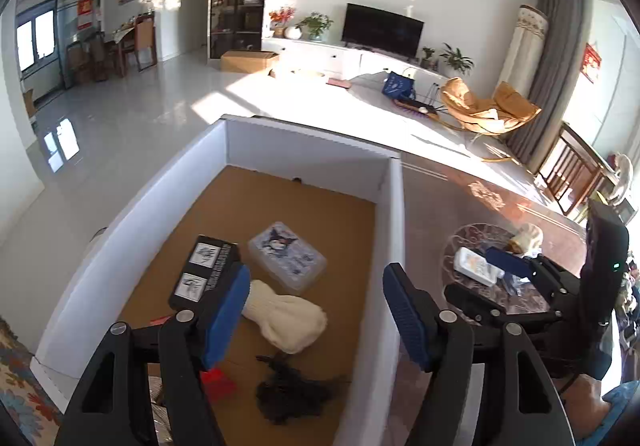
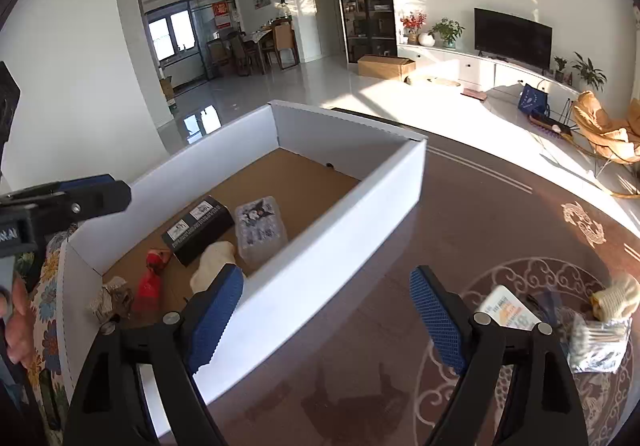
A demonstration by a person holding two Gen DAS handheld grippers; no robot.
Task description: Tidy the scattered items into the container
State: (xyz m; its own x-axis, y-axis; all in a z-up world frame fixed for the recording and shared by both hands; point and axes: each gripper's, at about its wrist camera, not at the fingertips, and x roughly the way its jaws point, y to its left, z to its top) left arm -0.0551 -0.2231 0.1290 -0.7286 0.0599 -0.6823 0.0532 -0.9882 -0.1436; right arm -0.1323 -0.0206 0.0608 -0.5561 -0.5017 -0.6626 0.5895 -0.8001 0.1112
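Note:
A white box [image 1: 394, 214] with a brown floor holds a black carton [image 1: 206, 274], a clear plastic case [image 1: 286, 258], a cream sock [image 1: 286, 316], a dark tangle [image 1: 296, 392] and a red packet [image 1: 218, 382]. My left gripper [image 1: 316, 310] is open and empty above the box's inside. My right gripper [image 2: 326, 314] is open and empty over the box's near wall [image 2: 320, 242]. On the brown table to the right lie a white card pack [image 2: 506, 310], a cream sock [image 2: 616, 296] and a bag of cotton swabs [image 2: 598, 342].
The brown table [image 2: 480, 214] has white patterned decoration. A floral cloth [image 2: 44, 298] lies left of the box. The right gripper shows in the left wrist view [image 1: 520, 274] over the loose items. Beyond the table lie living-room floor, a TV and chairs.

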